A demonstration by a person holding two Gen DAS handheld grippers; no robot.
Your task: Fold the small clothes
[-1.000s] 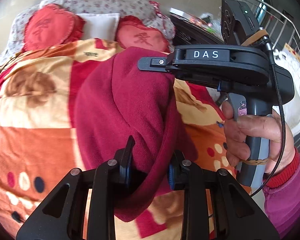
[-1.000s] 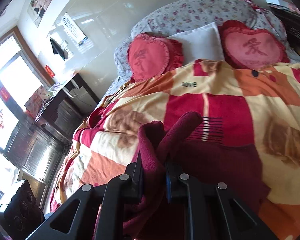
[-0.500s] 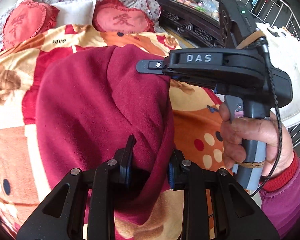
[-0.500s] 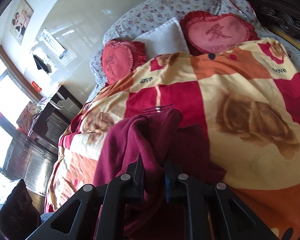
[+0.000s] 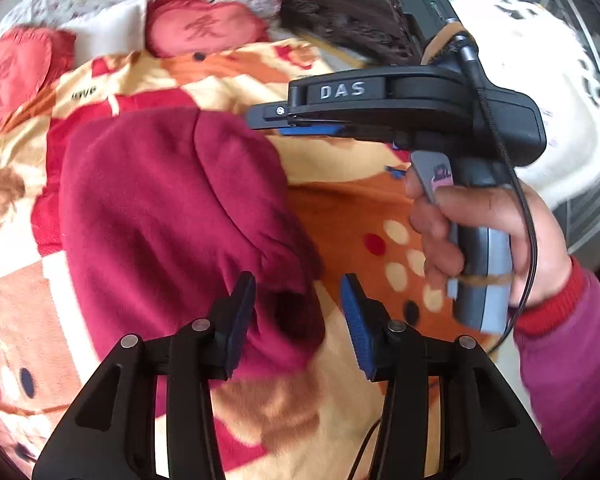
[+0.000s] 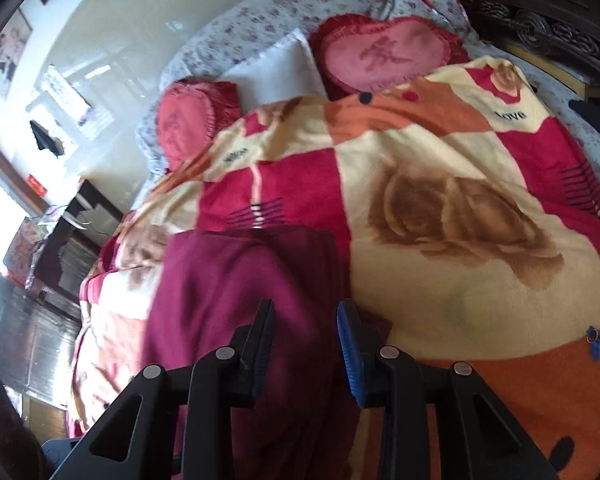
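Note:
A dark red fleece garment (image 5: pixel 172 208) lies folded in a heap on the patterned blanket (image 5: pixel 340 216); it also shows in the right wrist view (image 6: pixel 236 280). My left gripper (image 5: pixel 298 312) is open, its jaws apart just over the garment's near edge, holding nothing. My right gripper (image 6: pixel 306 340) is open above the garment's right edge. In the left wrist view the right gripper (image 5: pixel 276 120) hovers beside the garment's far right corner, with the hand (image 5: pixel 480 236) on its grip.
Two red heart cushions (image 6: pixel 384 56) (image 6: pixel 188 120) and a white pillow (image 6: pixel 280 68) lie at the bed's head. A dark carved cabinet (image 6: pixel 540 20) stands to the right. A dark dresser (image 6: pixel 48 264) stands left of the bed.
Both grippers were shut on the garment and held it up; now both are open and the garment has dropped onto the blanket.

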